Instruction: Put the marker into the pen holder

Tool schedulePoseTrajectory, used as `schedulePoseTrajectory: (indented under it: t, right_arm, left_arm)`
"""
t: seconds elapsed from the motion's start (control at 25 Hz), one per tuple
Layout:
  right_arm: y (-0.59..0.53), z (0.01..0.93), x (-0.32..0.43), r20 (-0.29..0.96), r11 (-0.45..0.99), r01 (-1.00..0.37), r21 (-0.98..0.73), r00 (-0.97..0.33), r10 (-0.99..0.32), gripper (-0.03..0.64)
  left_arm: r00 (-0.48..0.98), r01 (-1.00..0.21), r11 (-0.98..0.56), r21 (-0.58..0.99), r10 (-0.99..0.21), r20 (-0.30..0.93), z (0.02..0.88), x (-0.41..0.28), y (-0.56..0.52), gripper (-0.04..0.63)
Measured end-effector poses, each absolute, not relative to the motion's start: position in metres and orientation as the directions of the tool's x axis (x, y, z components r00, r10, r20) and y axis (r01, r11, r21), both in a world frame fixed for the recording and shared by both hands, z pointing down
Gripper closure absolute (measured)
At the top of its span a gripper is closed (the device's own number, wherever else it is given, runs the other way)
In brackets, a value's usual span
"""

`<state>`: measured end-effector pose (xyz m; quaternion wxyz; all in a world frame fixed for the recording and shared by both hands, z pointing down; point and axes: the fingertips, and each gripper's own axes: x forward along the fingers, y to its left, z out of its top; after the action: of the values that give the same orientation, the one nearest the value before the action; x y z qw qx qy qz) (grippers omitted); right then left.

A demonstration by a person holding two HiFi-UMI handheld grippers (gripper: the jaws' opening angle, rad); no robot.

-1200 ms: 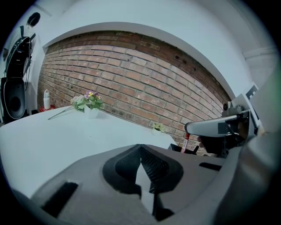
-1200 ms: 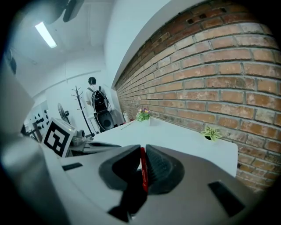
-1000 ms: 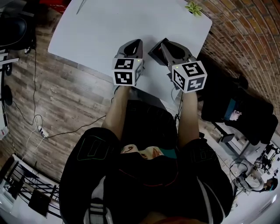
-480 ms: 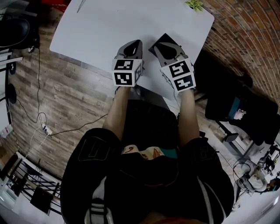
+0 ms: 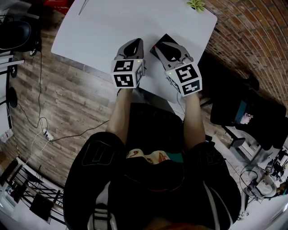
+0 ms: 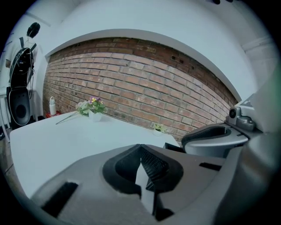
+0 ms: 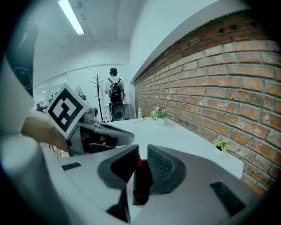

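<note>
Right gripper (image 5: pixel 165 48) had drifted in from 3 o'clock over the black pen holder (image 5: pixel 161 39) at the tabletop's (image 5: pixel 112 27) near edge, jaws pinched on the red-tipped marker (image 7: pixel 139 165), seemingly ready to lower it. Left gripper (image 5: pixel 133 43) hovered at its 9 o'clock, jaws closed and empty.

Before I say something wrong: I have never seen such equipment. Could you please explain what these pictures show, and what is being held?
There is no robot here. A person stands at a white table and holds a two-jaw gripper in each hand. The head view looks down from the person's head; the other two views come from a camera on each gripper. The left gripper is shut and empty. The right gripper is shut on a dark marker with a red part. On the table stand a black box, probably the pen holder, a flower pot and a small plant.
</note>
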<state>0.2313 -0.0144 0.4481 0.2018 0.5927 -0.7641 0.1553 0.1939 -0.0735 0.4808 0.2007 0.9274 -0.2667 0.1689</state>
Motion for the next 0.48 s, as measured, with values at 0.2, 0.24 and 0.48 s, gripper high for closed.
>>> schedulePoseTrajectory:
  t: [0.2,0.24,0.48]
  right_arm:
    - [-0.009,0.418,0.267,0.392,0.134,-0.991,-0.018,-0.130,-0.911,0.573]
    - [-0.007,0.411,0.276,0.372,0.108,-0.994,-0.020,-0.107,-0.922,0.577]
    - [0.004,0.365,0.328,0.240,-0.005,-0.997,-0.083,-0.015,-0.971,0.611]
  left_arm:
    - [0.819,-0.552,-0.796,0.249,-0.460,0.344,0.442,0.208,-0.085,0.597]
    - [0.824,-0.547,-0.802,0.240,-0.464,0.326,0.432,0.212,-0.087,0.597]
    - [0.854,-0.512,-0.840,0.180,-0.473,0.217,0.375,0.245,-0.092,0.597]
